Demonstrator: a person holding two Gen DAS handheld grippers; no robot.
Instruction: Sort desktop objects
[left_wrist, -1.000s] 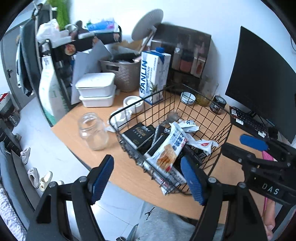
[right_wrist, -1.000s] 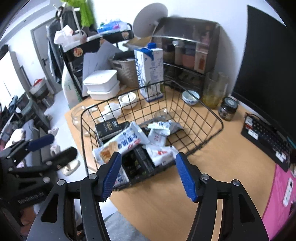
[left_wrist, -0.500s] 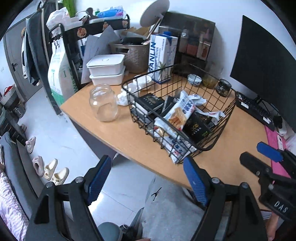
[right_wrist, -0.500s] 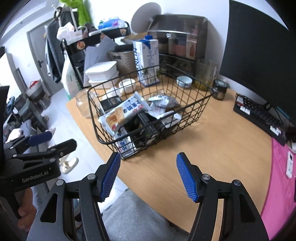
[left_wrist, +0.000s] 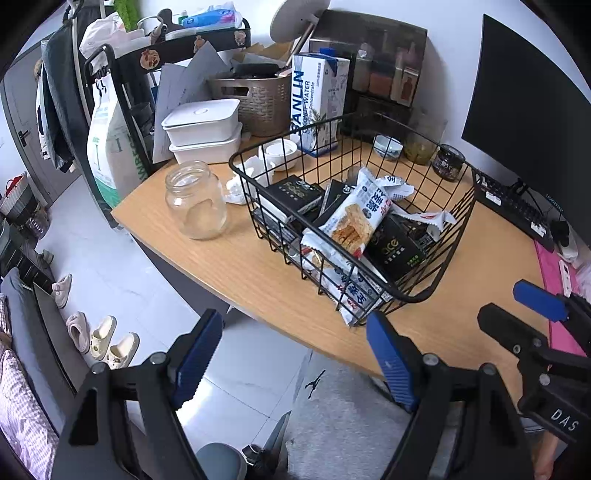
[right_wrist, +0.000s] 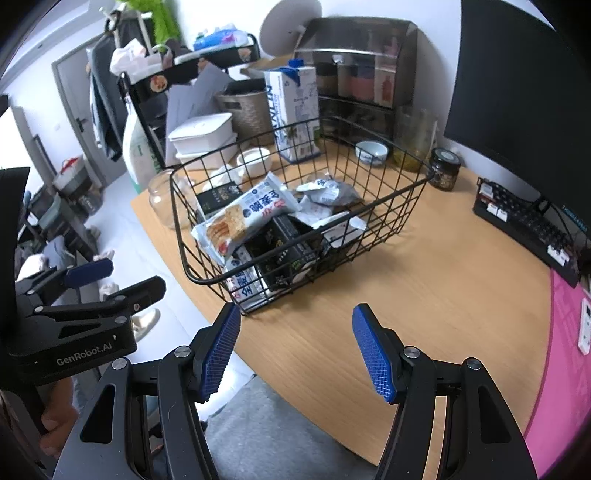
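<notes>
The basket (left_wrist: 436, 295) of snacks (left_wrist: 354, 218) sits near the desk's (right_wrist: 424, 295) front edge, bare wood to its right. Both grippers, left (left_wrist: 291, 354) and right (right_wrist: 295, 350), hang off that edge, fingers wide and empty. Only the left view shows the jar (left_wrist: 194, 201) unobstructed.

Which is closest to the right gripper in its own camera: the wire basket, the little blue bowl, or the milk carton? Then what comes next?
From the right gripper:
1. Wire basket, just ahead on the desk.
2. Little blue bowl, behind the basket, toward the right.
3. Milk carton, standing at the back, by the shelf.
</notes>
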